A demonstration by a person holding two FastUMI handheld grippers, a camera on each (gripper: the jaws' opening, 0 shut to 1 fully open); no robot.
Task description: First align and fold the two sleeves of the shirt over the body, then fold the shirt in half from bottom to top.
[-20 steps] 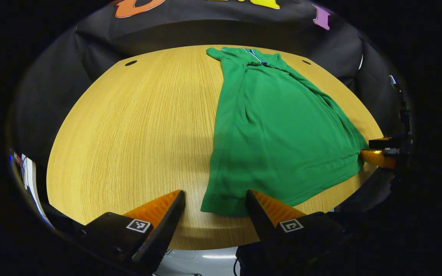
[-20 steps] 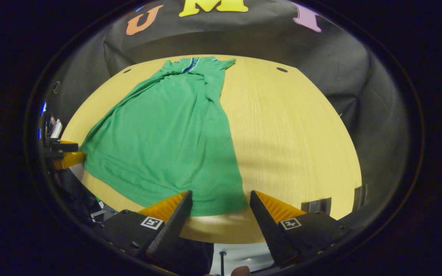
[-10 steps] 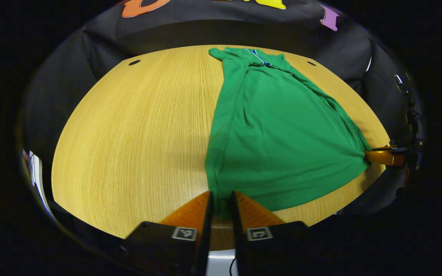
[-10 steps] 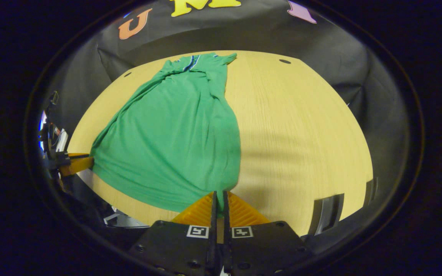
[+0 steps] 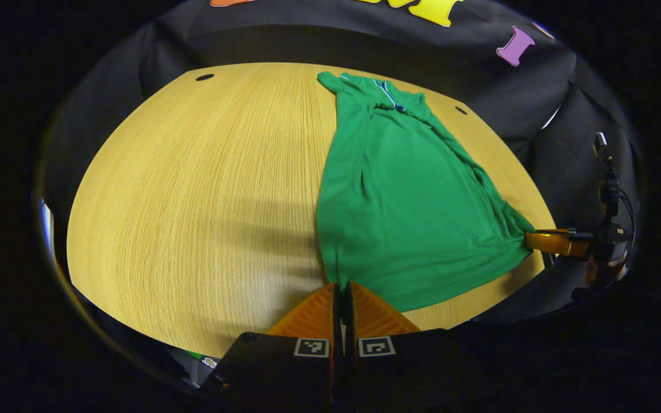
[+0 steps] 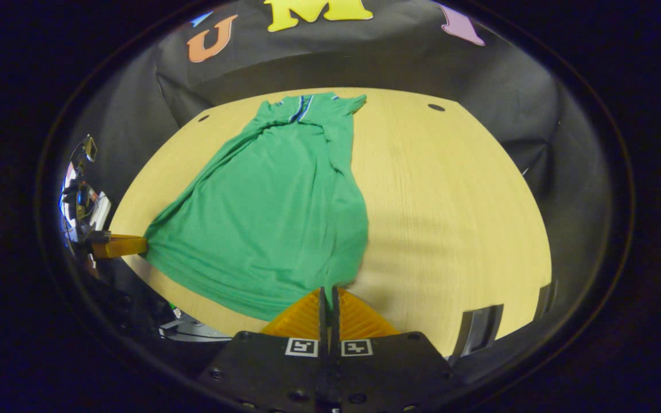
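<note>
Shirt (image 5: 405, 206) spread green along the counter (image 5: 193, 201), collar toward the far edge, hem at the near edge, both sleeves already lying over the body. Left claw (image 5: 341, 292) pressed together on the hem's left corner at the near edge, reaching forward low and about level over the wood. Right claw (image 6: 327, 295) likewise clamped on the hem's right corner, low at the near edge, pointing toward the far side. Seen from the left gripper view, right claw (image 5: 537, 240) at the counter's right near corner, biting the cloth, a hand (image 5: 606, 267) just behind it. Fabric drawn taut between the two corners, bunched into small creases at each grip.
</note>
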